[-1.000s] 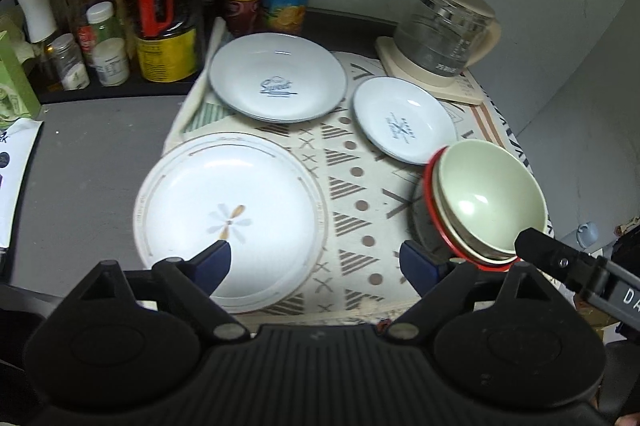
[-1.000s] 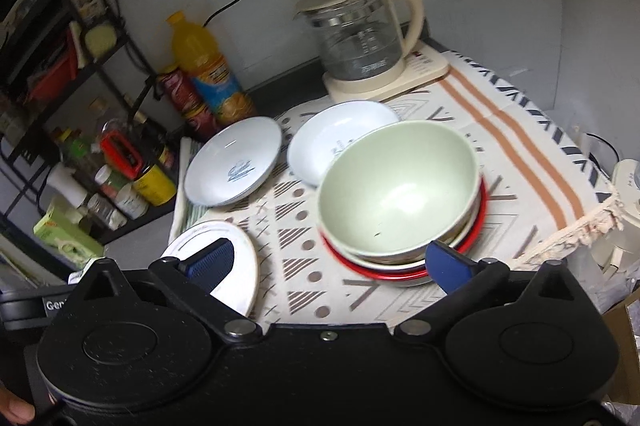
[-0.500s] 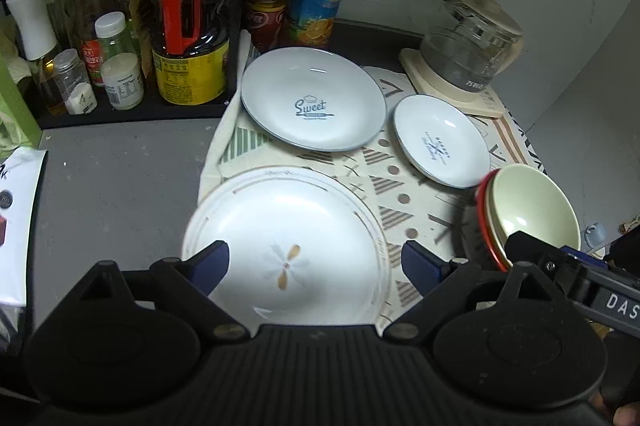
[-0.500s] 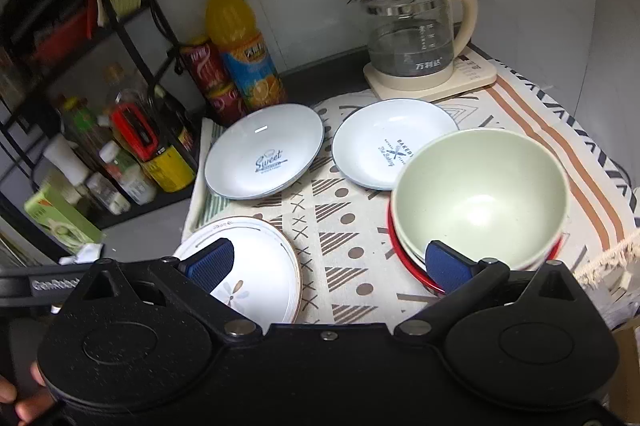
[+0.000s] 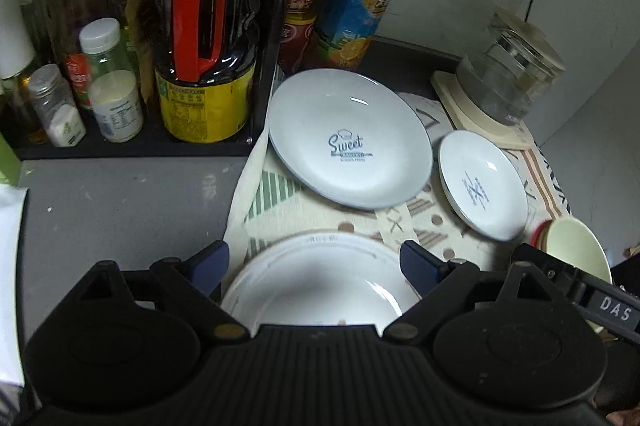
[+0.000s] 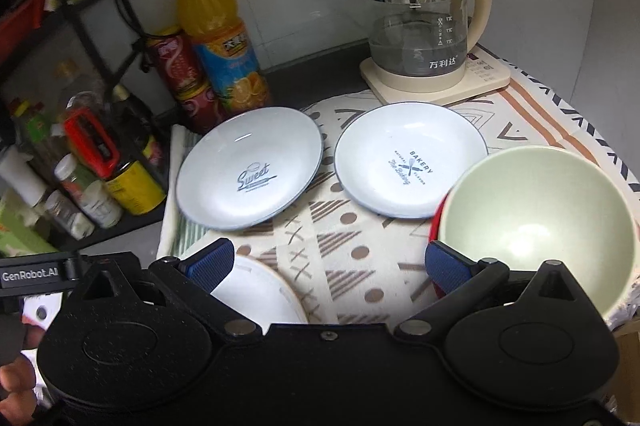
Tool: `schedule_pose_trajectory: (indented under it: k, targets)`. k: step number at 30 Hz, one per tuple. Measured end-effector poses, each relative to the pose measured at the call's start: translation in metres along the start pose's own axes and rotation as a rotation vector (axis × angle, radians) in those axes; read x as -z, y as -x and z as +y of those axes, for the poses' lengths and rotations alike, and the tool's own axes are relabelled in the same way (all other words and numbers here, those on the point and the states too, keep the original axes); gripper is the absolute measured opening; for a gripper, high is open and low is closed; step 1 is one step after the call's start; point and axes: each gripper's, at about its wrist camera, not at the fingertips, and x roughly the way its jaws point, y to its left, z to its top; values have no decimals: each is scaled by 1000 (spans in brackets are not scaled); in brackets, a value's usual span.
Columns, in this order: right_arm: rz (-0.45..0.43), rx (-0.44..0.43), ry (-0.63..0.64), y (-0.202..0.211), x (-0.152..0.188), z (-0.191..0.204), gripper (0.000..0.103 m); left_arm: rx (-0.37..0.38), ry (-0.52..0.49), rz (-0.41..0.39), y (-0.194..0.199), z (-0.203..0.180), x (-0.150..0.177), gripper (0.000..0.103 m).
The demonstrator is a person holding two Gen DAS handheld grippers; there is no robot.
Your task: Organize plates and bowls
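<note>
A pale blue "Sweet" plate [image 5: 348, 146] [image 6: 248, 170] lies on the patterned cloth, with a smaller "Bakery" plate [image 5: 482, 184] [image 6: 408, 160] to its right. A large white plate [image 5: 316, 282] [image 6: 256, 290] lies nearest me. A pale green bowl [image 6: 536, 226] [image 5: 576, 250] sits nested in a stack with a red rim at the right. My left gripper [image 5: 314, 264] is open and empty, its fingers either side of the large white plate's far rim, above it. My right gripper [image 6: 328, 264] is open and empty, over the cloth between the white plate and the bowl stack.
A glass kettle [image 6: 420, 30] on its cream base stands at the back right. An orange juice bottle [image 6: 220, 38], red cans [image 6: 180, 74] and a black rack of jars and an oil bottle [image 5: 204, 38] line the back left. Bare grey counter [image 5: 120, 210] lies left of the cloth.
Both grippers have moved forward and lower toward the plates. The left one has shifted left, so the large white plate now lies between its fingers. Both stay open.
</note>
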Motion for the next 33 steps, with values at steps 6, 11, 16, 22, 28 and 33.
schedule_pose_trajectory:
  k: [6,11,16,22,28,33]
  targets:
    - [36,-18,-89,-36,-8,0,94,30,19,1,-32,9,-18,85]
    - [89,-26,-157,-67,-13,-4,79,52,38,29,-63,12,-31,66]
    - [117,-60,-218,-95,-19,-6,69,56,44,60,-95,17,-35,49]
    - [153,-54,-229,-133,-23,-3,60,75,76,78,-123,22,-37,30]
    - [176,-90,-267,-159,-24,0,45,64,74,72,-137,22,-39,25]
    - [171,-83,-255,-171,-24,4,37,61,102,56,-144,26,-39,22]
